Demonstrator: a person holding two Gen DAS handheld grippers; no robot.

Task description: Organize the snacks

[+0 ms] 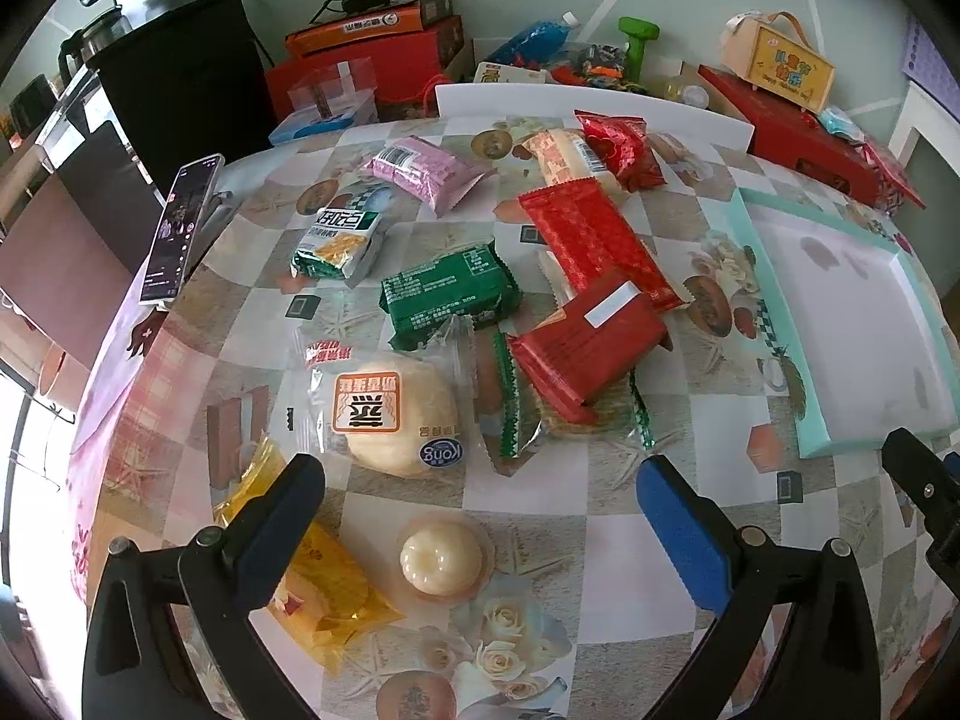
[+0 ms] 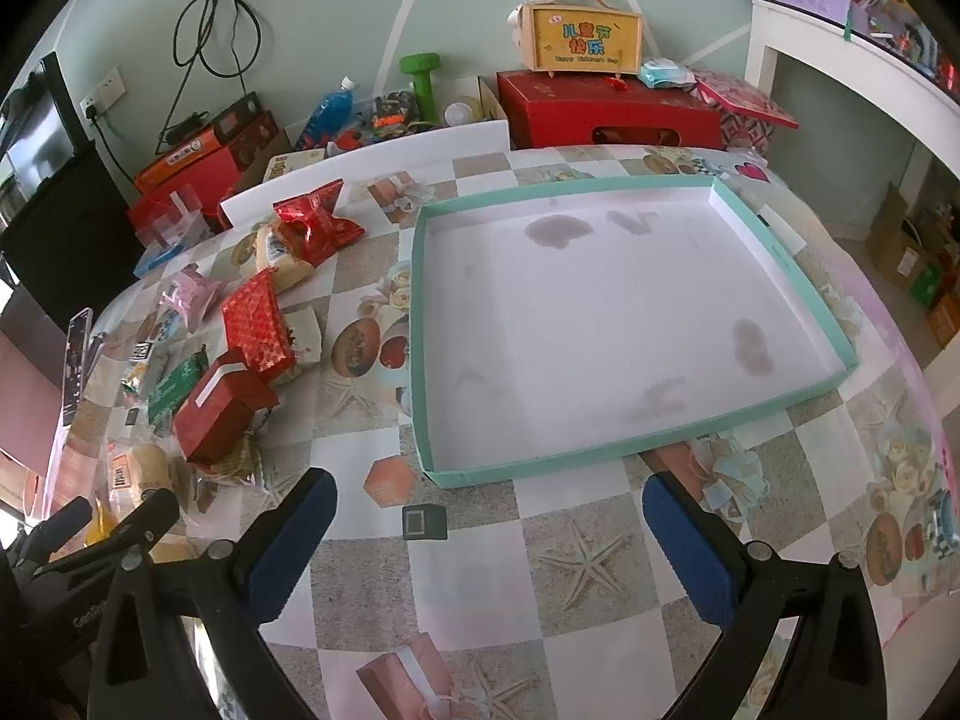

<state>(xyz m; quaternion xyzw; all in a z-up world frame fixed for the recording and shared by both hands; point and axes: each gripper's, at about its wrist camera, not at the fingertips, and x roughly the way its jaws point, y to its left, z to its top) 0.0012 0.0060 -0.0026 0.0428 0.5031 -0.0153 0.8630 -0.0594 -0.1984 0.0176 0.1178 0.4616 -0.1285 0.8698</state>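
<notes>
Snacks (image 1: 456,294) lie heaped left of my empty teal tray (image 2: 780,252); my left gripper (image 1: 480,498) and right gripper (image 2: 489,516) hover wide, holding nothing.

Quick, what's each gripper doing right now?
Left gripper: jaws open, holding nothing.
Right gripper: jaws open, holding nothing.

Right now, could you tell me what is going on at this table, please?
A person holds two grippers over a table covered with snack packets, with sorting apparently not yet begun. The left gripper is open and empty above a round bun packet and a small jelly cup. The right gripper is also open and empty, near the teal-rimmed tray, which holds nothing yet. The snacks lie loose to the tray's left.
</notes>
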